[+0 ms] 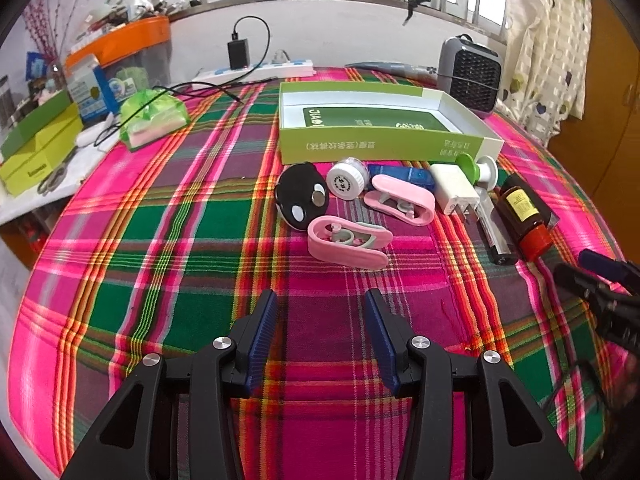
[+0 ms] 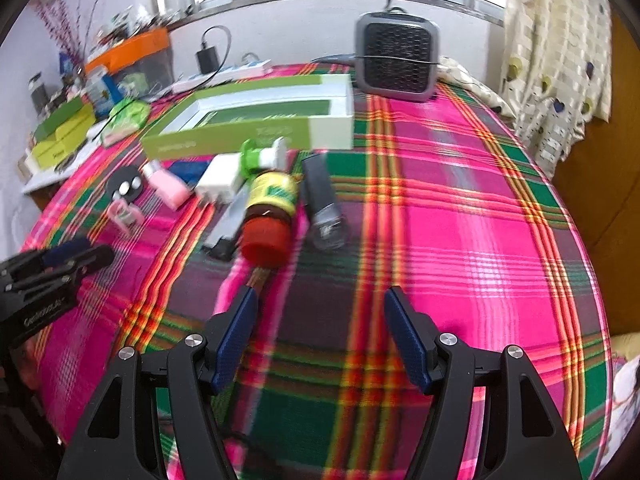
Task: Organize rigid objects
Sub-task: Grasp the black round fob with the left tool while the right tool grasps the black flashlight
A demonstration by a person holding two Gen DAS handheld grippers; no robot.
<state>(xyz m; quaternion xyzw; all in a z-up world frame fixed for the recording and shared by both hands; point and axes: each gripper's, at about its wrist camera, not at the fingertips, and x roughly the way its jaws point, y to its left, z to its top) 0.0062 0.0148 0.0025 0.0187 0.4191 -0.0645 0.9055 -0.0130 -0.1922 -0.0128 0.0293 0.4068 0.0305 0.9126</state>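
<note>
An open green and white box (image 1: 384,136) lies on the plaid cloth; it also shows in the right wrist view (image 2: 256,128). In front of it lie a black oval device (image 1: 302,196), a white round jar (image 1: 347,178), two pink clips (image 1: 348,242) (image 1: 400,200), a blue item (image 1: 404,174), a white charger plug (image 1: 454,188), a green and white spool (image 1: 478,168), a slim silver and black tube (image 1: 494,232) and a brown bottle with a red cap (image 1: 524,216) (image 2: 268,216). A dark cylinder (image 2: 322,204) lies right of the bottle. My left gripper (image 1: 322,316) is open and empty, nearer than the clips. My right gripper (image 2: 318,312) is open and empty, just short of the bottle.
A grey fan heater (image 1: 470,74) (image 2: 396,60) stands behind the box. A power strip with a charger (image 1: 256,70), a green bag (image 1: 154,118) and stacked boxes (image 1: 40,148) sit at the back left. A curtain (image 2: 556,52) hangs at the right.
</note>
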